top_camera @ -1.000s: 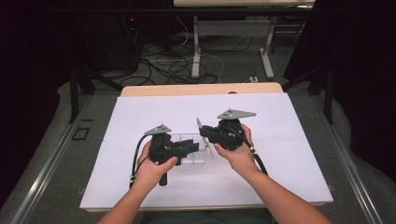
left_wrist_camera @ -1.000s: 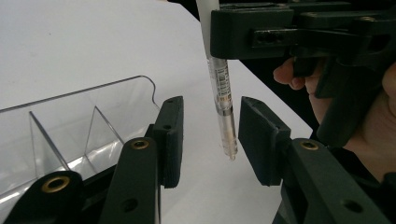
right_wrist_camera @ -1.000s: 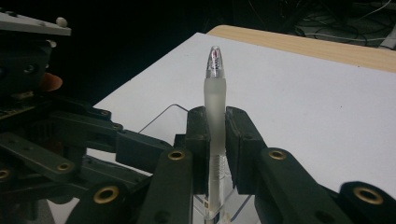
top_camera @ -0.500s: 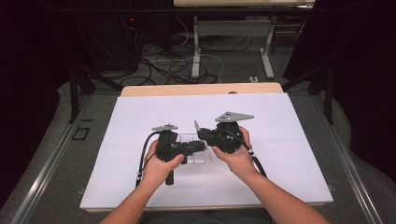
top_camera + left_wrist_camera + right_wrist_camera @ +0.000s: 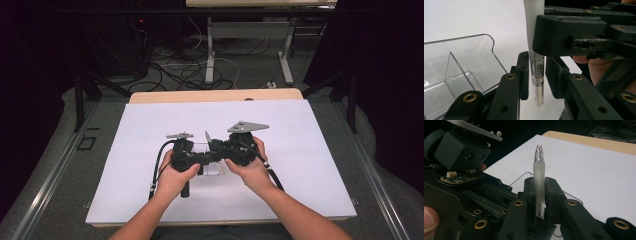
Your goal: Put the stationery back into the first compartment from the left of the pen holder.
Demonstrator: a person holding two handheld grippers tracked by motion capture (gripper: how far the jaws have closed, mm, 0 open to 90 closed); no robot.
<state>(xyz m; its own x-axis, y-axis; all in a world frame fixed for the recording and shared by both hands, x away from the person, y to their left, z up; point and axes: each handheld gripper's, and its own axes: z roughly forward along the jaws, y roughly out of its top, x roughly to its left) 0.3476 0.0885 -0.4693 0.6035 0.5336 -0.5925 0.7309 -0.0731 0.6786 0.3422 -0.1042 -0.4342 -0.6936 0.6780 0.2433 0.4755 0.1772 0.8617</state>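
While the right gripper (image 5: 540, 195) pinches a pen (image 5: 539, 180) by its frosted grip, with the clear tip standing up above the jaws in the right gripper view, the left gripper (image 5: 536, 75) has come in around the pen's lower barrel. In the left gripper view the pen (image 5: 537, 75) hangs upright between the left jaws, which have just been closing; a narrow gap shows on each side of the barrel, so the pads do not yet press it. The right gripper (image 5: 574, 37) crosses just above, clamped on the pen's white upper part. A clear box (image 5: 461, 72) stands just beside the left jaws. In the high view both grippers meet nose to nose over the white mat (image 5: 310, 145), the left gripper (image 5: 200, 159) touching or nearly touching the right gripper (image 5: 220, 150).
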